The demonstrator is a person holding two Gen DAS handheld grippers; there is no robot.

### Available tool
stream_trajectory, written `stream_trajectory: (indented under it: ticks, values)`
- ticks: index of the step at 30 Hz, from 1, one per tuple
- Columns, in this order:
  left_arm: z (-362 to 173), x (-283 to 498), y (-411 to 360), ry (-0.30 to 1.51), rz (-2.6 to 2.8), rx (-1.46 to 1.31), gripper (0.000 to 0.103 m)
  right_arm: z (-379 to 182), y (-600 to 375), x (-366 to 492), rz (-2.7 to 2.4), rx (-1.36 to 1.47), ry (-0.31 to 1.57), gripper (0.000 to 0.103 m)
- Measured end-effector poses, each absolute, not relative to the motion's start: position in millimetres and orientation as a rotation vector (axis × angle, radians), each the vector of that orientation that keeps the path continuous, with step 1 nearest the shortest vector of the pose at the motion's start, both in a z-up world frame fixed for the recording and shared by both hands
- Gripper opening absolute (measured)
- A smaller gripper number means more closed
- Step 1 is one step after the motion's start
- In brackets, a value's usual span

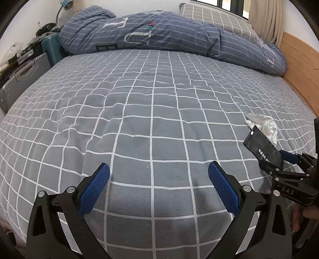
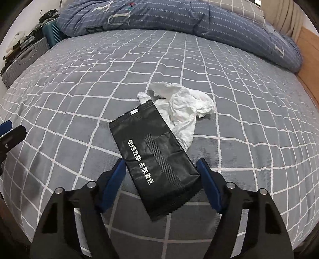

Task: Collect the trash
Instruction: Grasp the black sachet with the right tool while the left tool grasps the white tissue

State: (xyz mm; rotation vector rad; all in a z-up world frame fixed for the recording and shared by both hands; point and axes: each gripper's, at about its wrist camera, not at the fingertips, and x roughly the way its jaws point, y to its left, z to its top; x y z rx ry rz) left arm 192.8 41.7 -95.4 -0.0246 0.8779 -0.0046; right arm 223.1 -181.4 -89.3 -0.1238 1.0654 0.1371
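Observation:
A black foil wrapper [image 2: 153, 157] with white Chinese print lies flat on the grey checked bed sheet [image 2: 79, 99], partly over a crumpled white tissue [image 2: 185, 111]. My right gripper [image 2: 161, 169] is open, its blue pads either side of the wrapper's near half without squeezing it. In the left wrist view the wrapper [image 1: 263, 147] and tissue [image 1: 265, 124] show at the far right, with the right gripper [image 1: 279, 161] behind them. My left gripper [image 1: 158, 175] is open and empty above bare sheet, left of the trash.
A rolled blue quilt [image 1: 159, 33] and a checked pillow [image 1: 215, 18] lie at the far end of the bed. A wooden bed frame [image 1: 299, 65] runs along the right. Grey and teal suitcases [image 1: 26, 79] stand beside the bed's left edge.

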Motion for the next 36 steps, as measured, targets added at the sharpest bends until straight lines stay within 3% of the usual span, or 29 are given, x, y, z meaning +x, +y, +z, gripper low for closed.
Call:
stream_trajectory:
  ticks: [1, 6, 8, 11, 20, 23, 36]
  values:
    - [-95.8, 193.1, 42.1, 0.879, -0.003, -0.028, 0.097, -90.5, -181.0, 223.6, 0.149, -0.120, 1.073, 0.049]
    - [-96.0, 192.8, 41.0, 0.880, -0.003, -0.026, 0.097, -92.2, -174.1, 222.3, 0.167, -0.134, 1.087, 0.037]
    - [-95.7, 191.9, 39.8, 0.880, -0.002, -0.022, 0.097, -89.9, -174.4, 221.8, 0.179, -0.129, 1.089, 0.025]
    - [-94.6, 192.0, 39.6, 0.880, 0.000, -0.021, 0.097, -82.7, -175.7, 221.2, 0.191, -0.122, 1.086, 0.015]
    - [-83.7, 191.7, 31.7, 0.867, -0.005, -0.025, 0.097, -60.0, -184.8, 199.0, 0.196, -0.128, 1.071, 0.014]
    - [-80.8, 191.1, 23.8, 0.862, -0.016, -0.024, 0.097, -55.3, -196.1, 187.7, 0.210, -0.103, 1.075, 0.010]
    - [-86.4, 212.3, -67.5, 0.869, -0.130, -0.011, 0.097, -20.7, -276.0, 180.4, 0.140, 0.014, 0.983, 0.007]
